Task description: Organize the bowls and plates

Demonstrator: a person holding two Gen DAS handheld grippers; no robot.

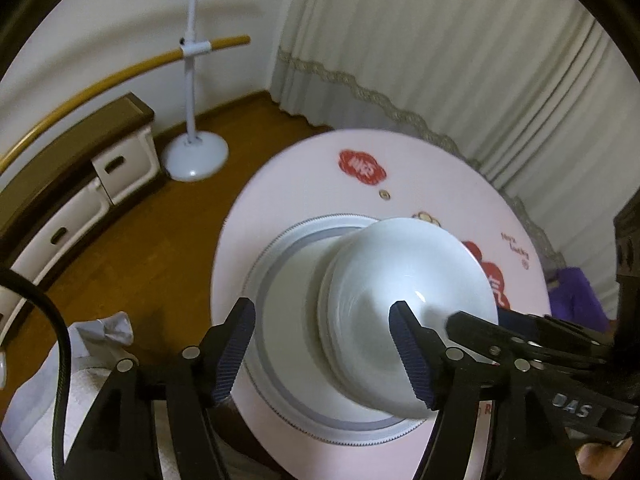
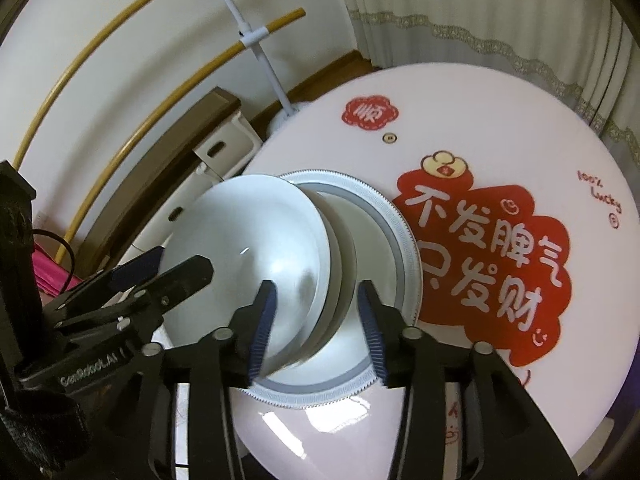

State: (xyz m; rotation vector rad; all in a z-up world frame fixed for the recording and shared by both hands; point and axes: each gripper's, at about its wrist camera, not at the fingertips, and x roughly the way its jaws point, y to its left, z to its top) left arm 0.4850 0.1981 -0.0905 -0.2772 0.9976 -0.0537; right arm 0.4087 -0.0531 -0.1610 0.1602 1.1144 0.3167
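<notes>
A stack of white bowls [image 1: 408, 272] [image 2: 248, 248] stands on a grey-rimmed plate [image 1: 280, 264] [image 2: 400, 240] on a round pink table [image 1: 320, 176] [image 2: 480, 120] with red cloud prints. My left gripper [image 1: 324, 352] is open and straddles the near rim of the top bowl, one pad inside it and one outside, with gaps on both sides. My right gripper [image 2: 316, 320] is open too and straddles the opposite rim without pressing on it. Each gripper shows in the other's view: the right gripper [image 1: 488, 322] at the right edge, the left gripper [image 2: 172, 264] at the left.
A white lamp stand [image 1: 196, 156] rests on the wood floor beside a low cabinet with drawers [image 1: 80, 184]. Curtains [image 1: 440, 60] hang behind the table. A white cloth [image 1: 92, 344] lies at lower left, something purple [image 1: 576, 300] at the right.
</notes>
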